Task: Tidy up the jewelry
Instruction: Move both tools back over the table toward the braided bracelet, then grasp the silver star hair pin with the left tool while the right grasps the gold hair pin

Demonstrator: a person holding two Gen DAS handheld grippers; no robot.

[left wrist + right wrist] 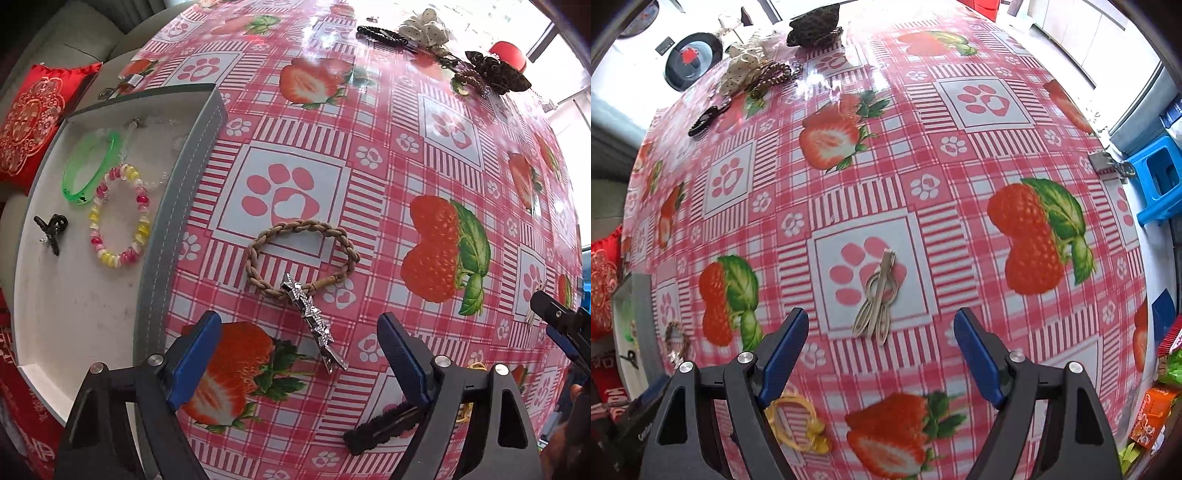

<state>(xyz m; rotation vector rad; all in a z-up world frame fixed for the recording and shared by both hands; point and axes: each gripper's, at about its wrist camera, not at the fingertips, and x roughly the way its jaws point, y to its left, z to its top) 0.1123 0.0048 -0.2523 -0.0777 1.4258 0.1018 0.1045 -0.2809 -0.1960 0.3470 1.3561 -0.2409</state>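
My left gripper [299, 332] points down at the strawberry tablecloth, open. A silver star hair clip [314, 321] lies between its blue fingers, untouched, its top end resting on a tan braided bracelet [301, 258]. To the left is a grey-rimmed white tray [173, 206] holding a green bangle [92, 166], a pink and yellow beaded bracelet [122, 218] and a small black claw clip [51, 227]. My right gripper [882, 325] is open just above a silver looped hair clip [879, 299] on a paw print. A yellow hair tie [798, 424] lies under its left finger.
A black fuzzy clip [380, 424] lies by the left gripper's right finger. At the table's far edge sit a polka-dot scrunchie [742, 66], a brown coil tie [772, 75], a black clip [705, 118] and a dark scrunchie [816, 26]. A blue stool [1160, 181] stands beside the table.
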